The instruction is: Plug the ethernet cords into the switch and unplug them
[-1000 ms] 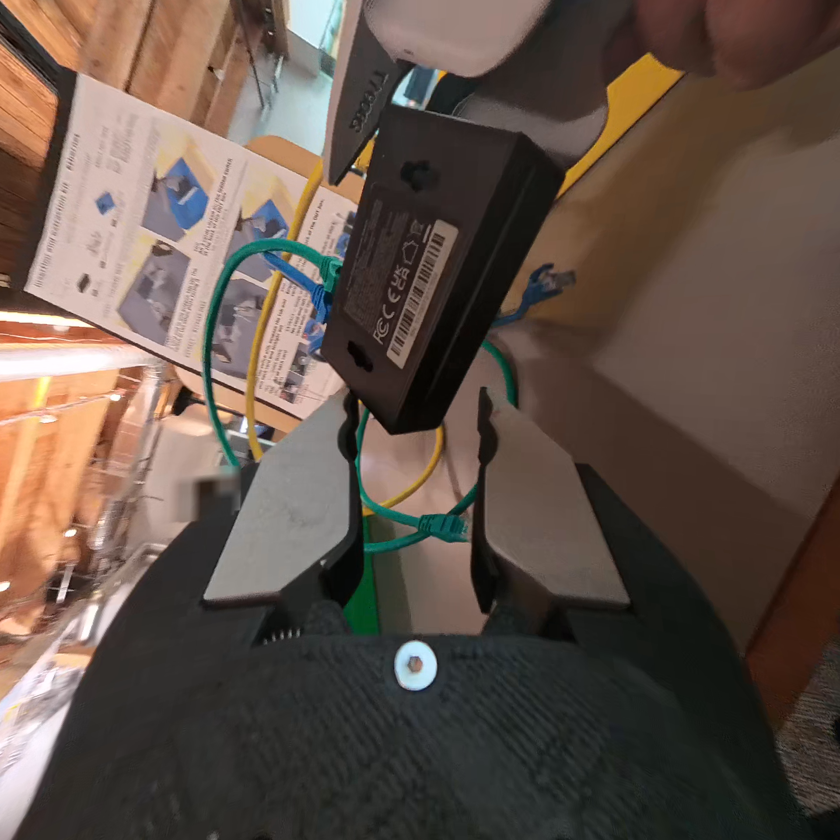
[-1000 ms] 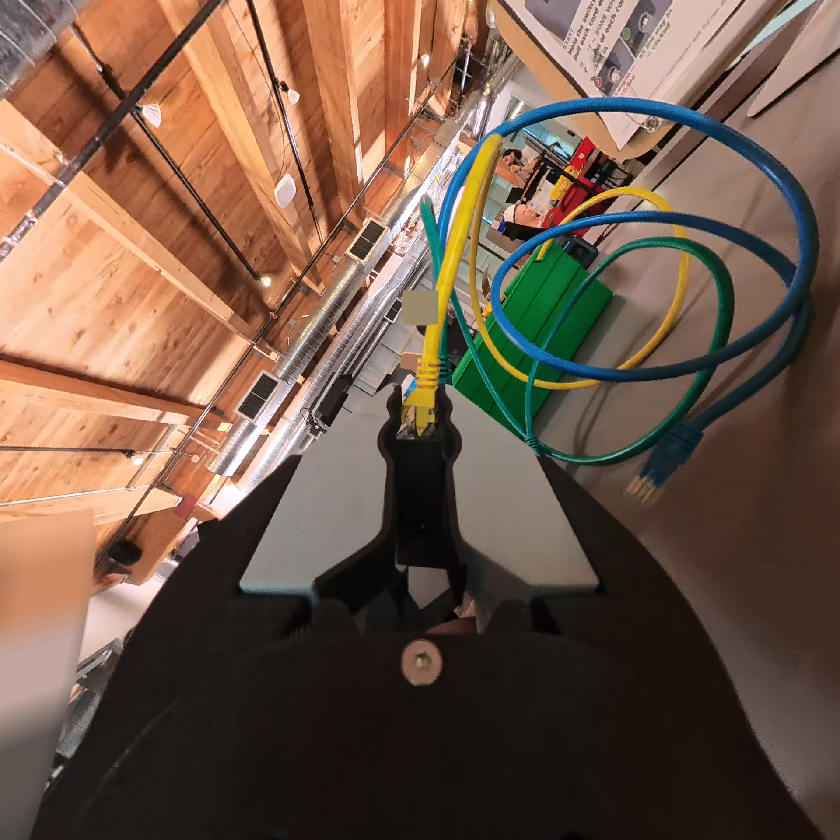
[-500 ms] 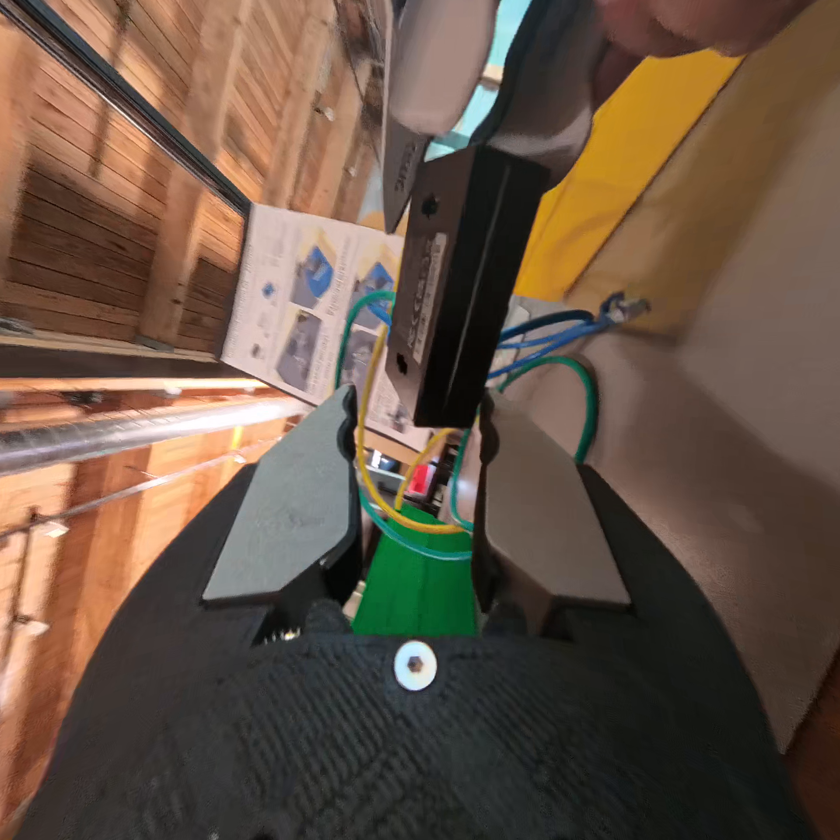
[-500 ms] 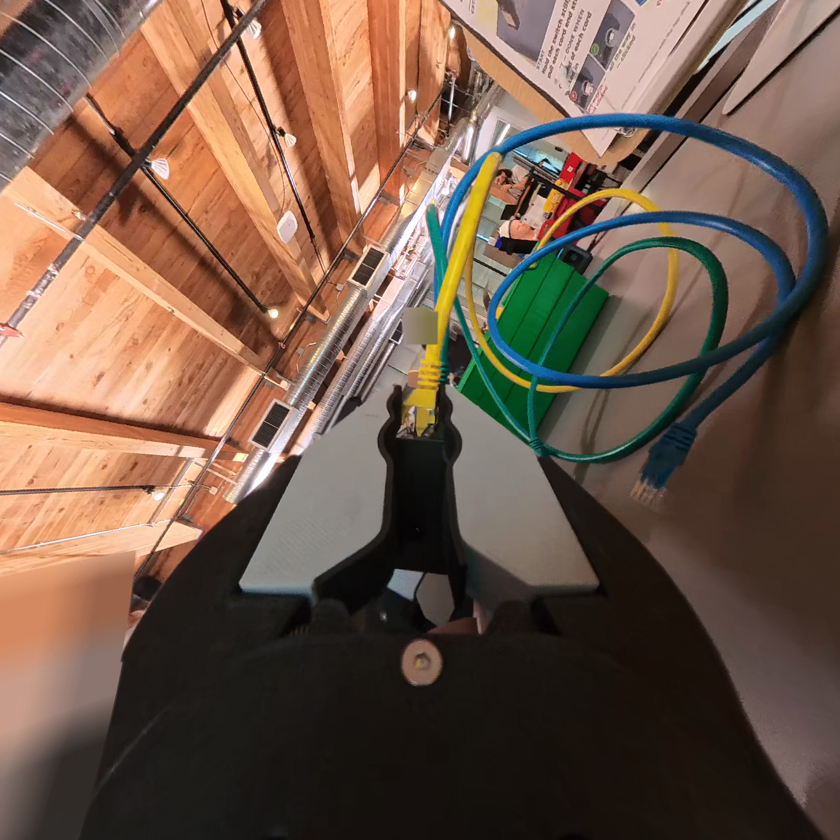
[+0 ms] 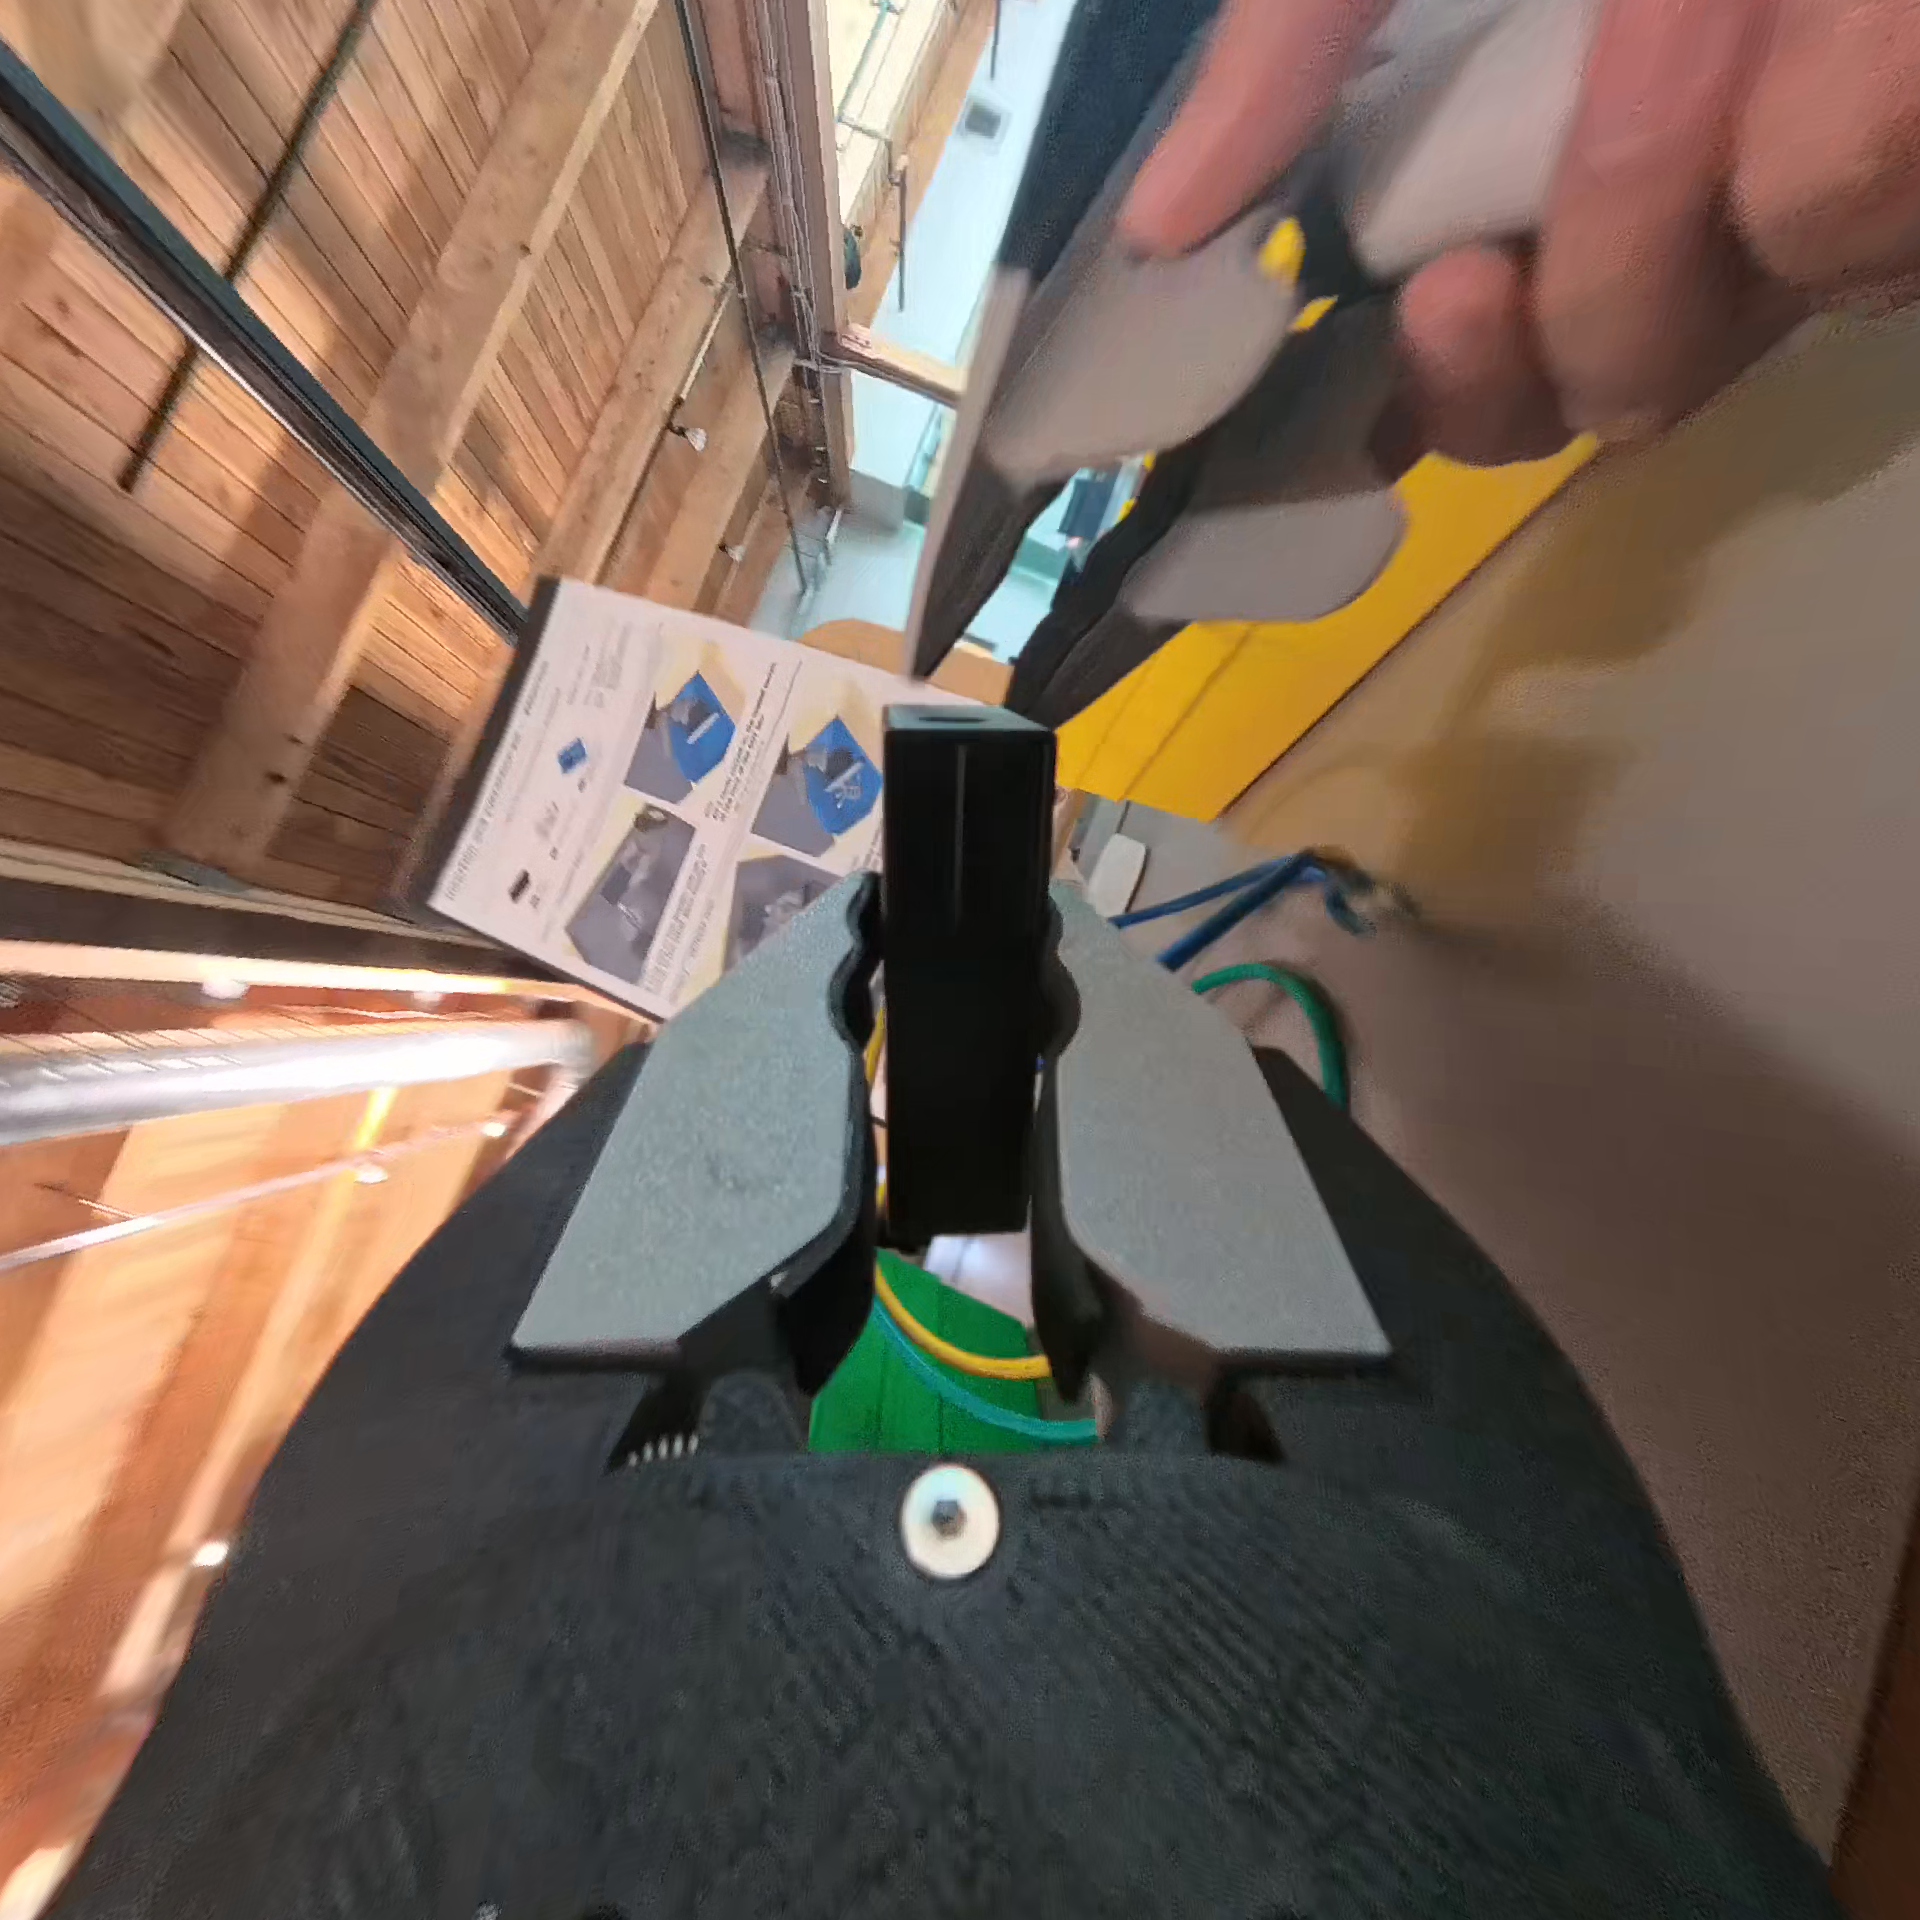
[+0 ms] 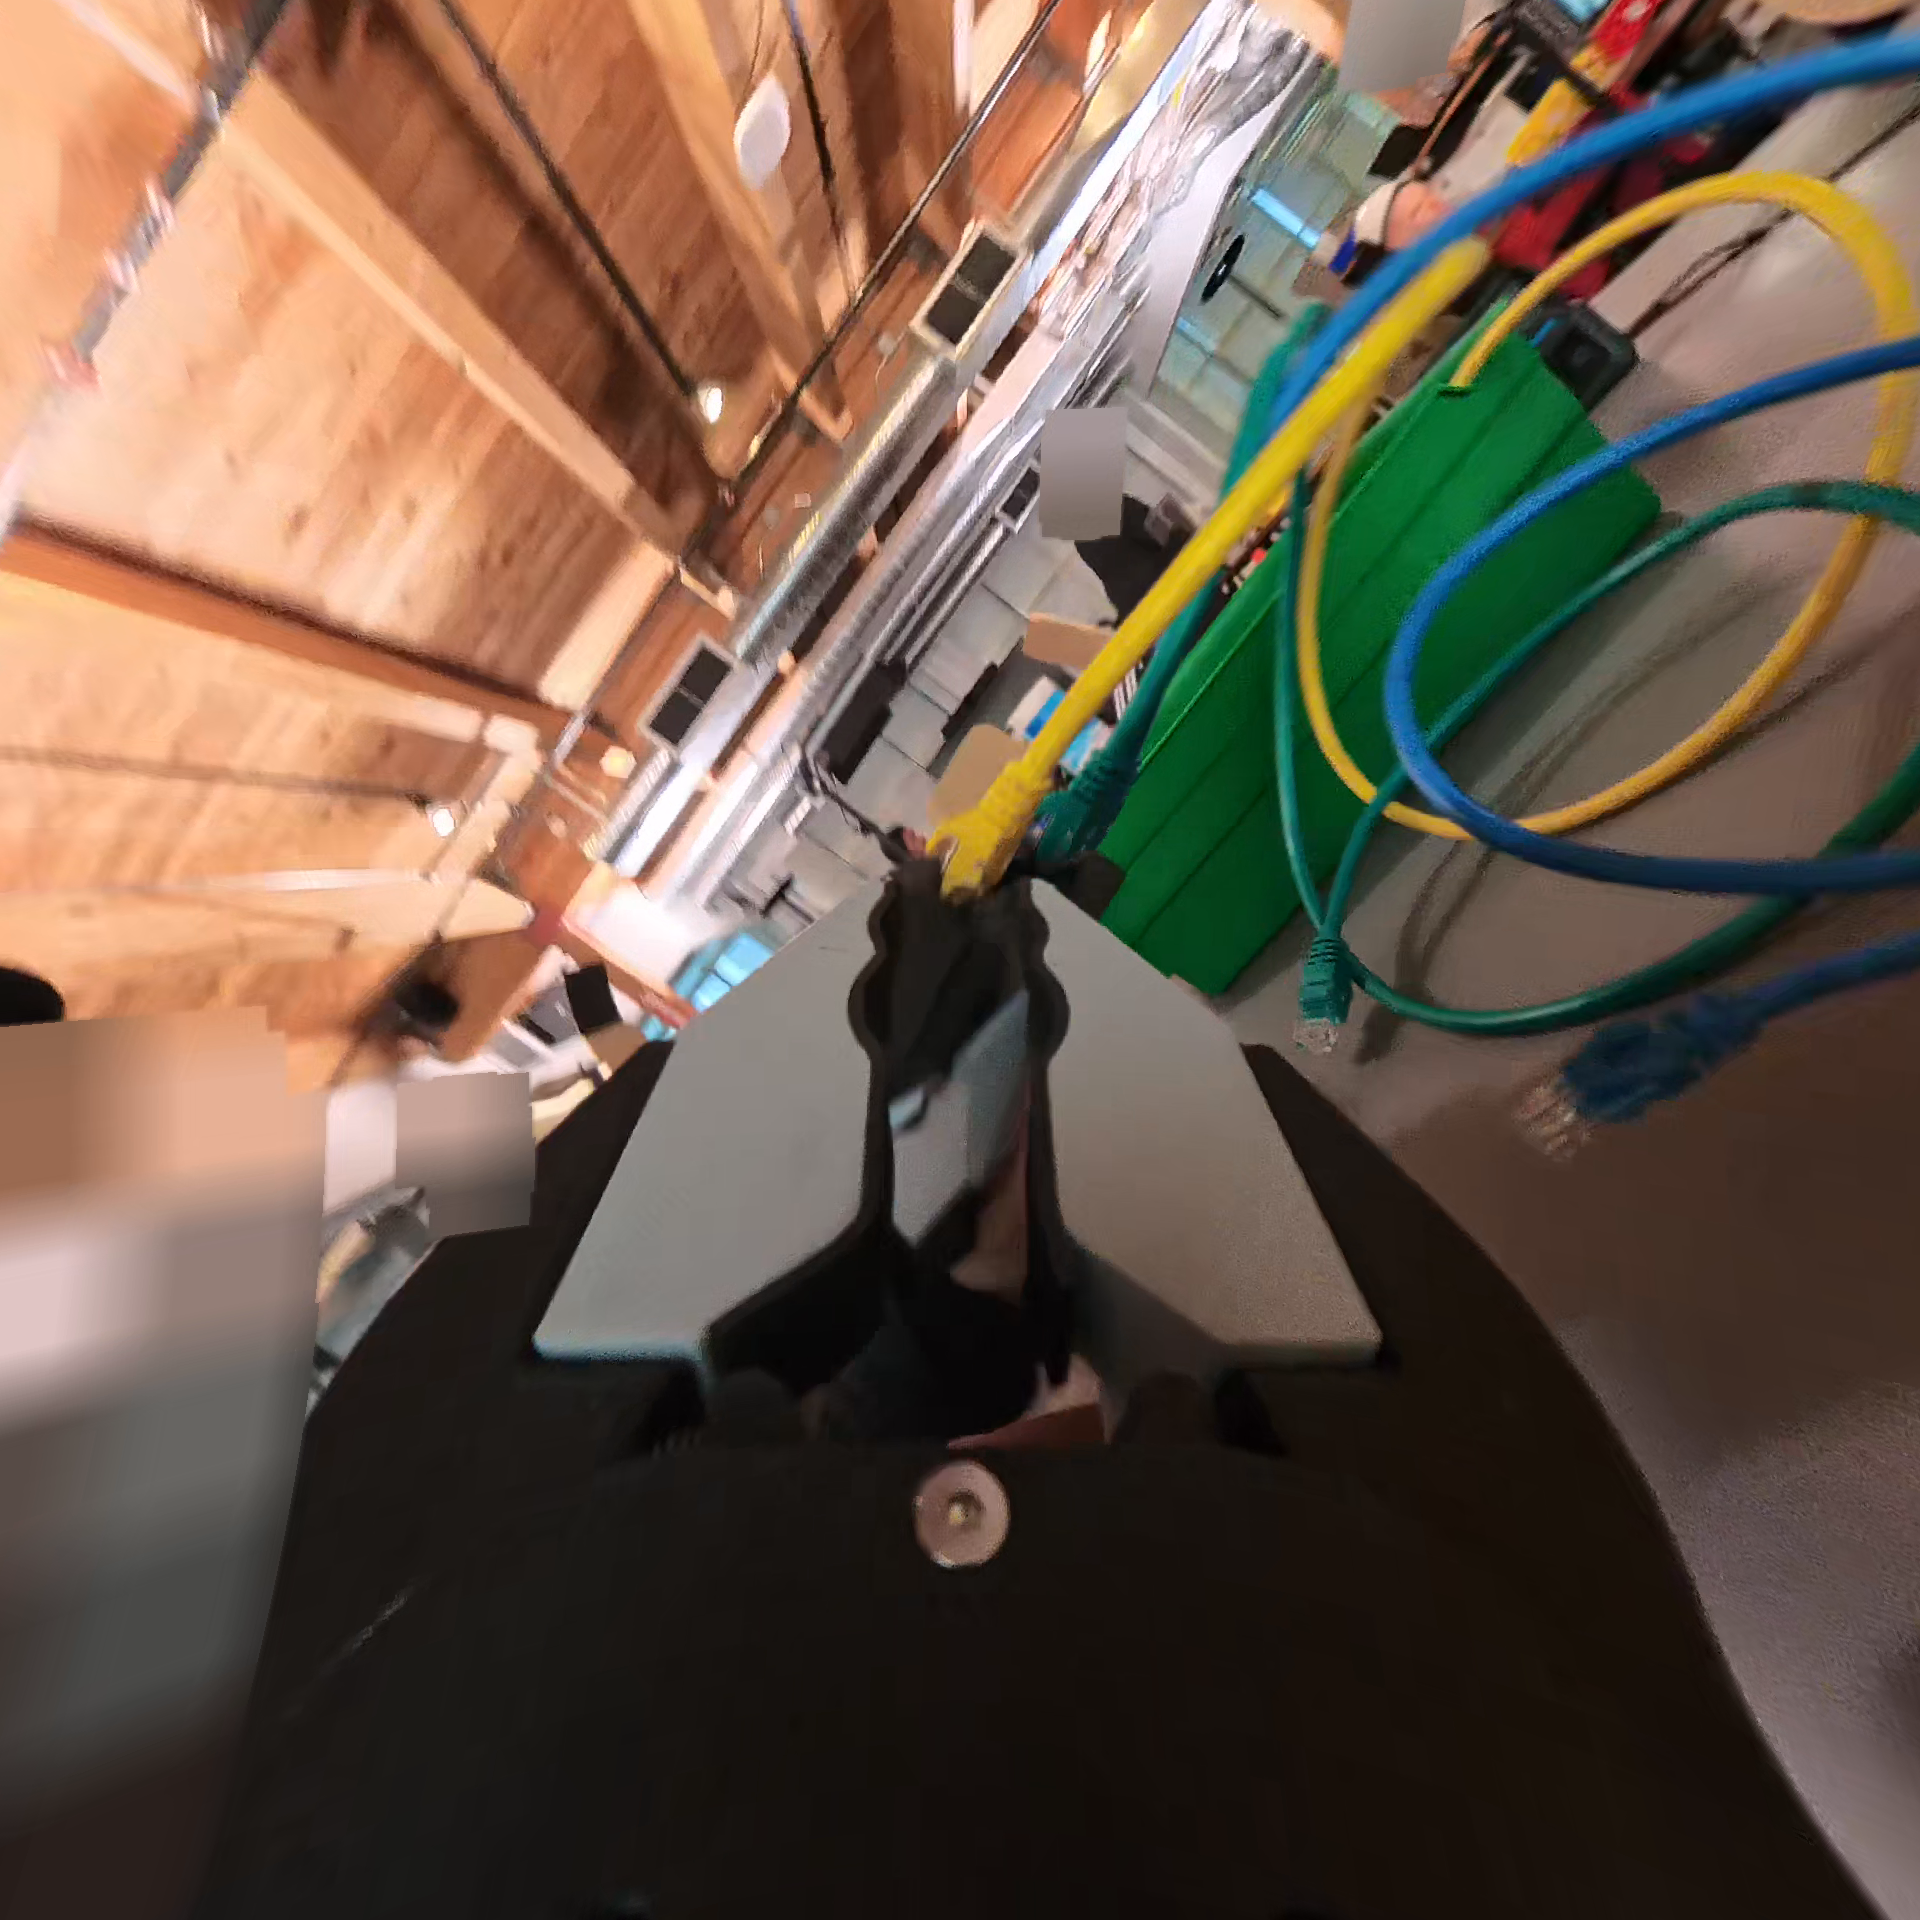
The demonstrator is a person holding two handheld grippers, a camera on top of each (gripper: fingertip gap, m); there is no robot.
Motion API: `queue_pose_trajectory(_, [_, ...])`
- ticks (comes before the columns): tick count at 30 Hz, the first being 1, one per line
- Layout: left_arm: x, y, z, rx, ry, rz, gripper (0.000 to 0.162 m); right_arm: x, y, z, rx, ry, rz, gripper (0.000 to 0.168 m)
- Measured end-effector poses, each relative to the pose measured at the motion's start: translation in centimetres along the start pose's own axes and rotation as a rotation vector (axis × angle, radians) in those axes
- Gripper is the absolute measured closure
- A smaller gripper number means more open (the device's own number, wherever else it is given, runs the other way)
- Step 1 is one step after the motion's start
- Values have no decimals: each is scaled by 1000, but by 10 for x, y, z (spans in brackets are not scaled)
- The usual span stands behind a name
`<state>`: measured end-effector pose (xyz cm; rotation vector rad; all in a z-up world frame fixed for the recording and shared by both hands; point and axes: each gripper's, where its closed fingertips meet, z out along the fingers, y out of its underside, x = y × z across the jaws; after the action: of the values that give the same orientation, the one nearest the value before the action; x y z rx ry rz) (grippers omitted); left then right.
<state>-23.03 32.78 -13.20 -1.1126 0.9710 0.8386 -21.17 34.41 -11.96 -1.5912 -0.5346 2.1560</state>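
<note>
Black and box-shaped, the plastic network switch (image 5: 961, 977) stands on end between the grey pads of your left gripper (image 5: 956, 935), and both fingers press against its narrow sides, so this claw is clenched on it. Its upper end juts past the fingertips; its lower end sits deep in the gap, above a green plastic block (image 5: 914, 1382) seen through the opening. Beyond the switch you see a printed instruction sheet (image 5: 644, 821) propped upright and, to the right, a blue ethernet cord (image 5: 1226, 904) and a green ethernet cord (image 5: 1299, 1008) on the grey-beige tabletop (image 5: 1610, 1039).

Your right gripper (image 6: 961, 904), blurred at the top of the left wrist view with a hand (image 5: 1621, 197) around it, has its fingers drawn together on something black between them; the motion blur keeps you from telling exactly what. A yellow ethernet cord (image 6: 1174, 592) ends with its plug right at those fingertips, with a green plug just beside it. Its yellow loop crosses the blue and green loops over the table, near the green block. Two loose plugs, one green and one blue, lie on the table to the right of that claw.
</note>
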Motion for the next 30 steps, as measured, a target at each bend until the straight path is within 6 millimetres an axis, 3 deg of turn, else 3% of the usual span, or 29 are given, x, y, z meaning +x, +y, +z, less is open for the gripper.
queue_pose_trajectory(3, [-26, 14, -7, 41, 34, -172, 136, -13, 4, 0, -111, 22, -170, 137])
queue_pose_trajectory(6, [-41, 9, -21, 159, 117, -289, 136, -29, 7, 1, -195, 89, -519, 130])
queue_pose_trajectory(8, [-49, 5, -28, 199, 149, -332, 136, -36, 13, 2, -270, 150, -714, 117])
queue_pose_trajectory(11, [-45, -3, -37, 271, 250, -386, 136, -30, 16, -3, -359, 309, -980, 97])
queue_pose_trajectory(15, [-37, -12, -44, 350, 336, -445, 136, -18, 12, -8, -429, 492, -1336, 104])
queue_pose_trajectory(18, [-17, -16, -46, 373, 436, -439, 136, -9, 18, -5, -482, 562, -1529, 113])
queue_pose_trajectory(23, [13, -19, -45, 389, 543, -435, 137, 0, 50, 1, -603, 427, -1608, 142])
queue_pose_trajectory(26, [23, -12, -42, 368, 580, -485, 137, 14, 50, 0, -626, 457, -1647, 156])
queue_pose_trajectory(30, [35, 9, -30, 212, 534, -418, 137, 35, 45, -3, -676, 565, -1659, 156])
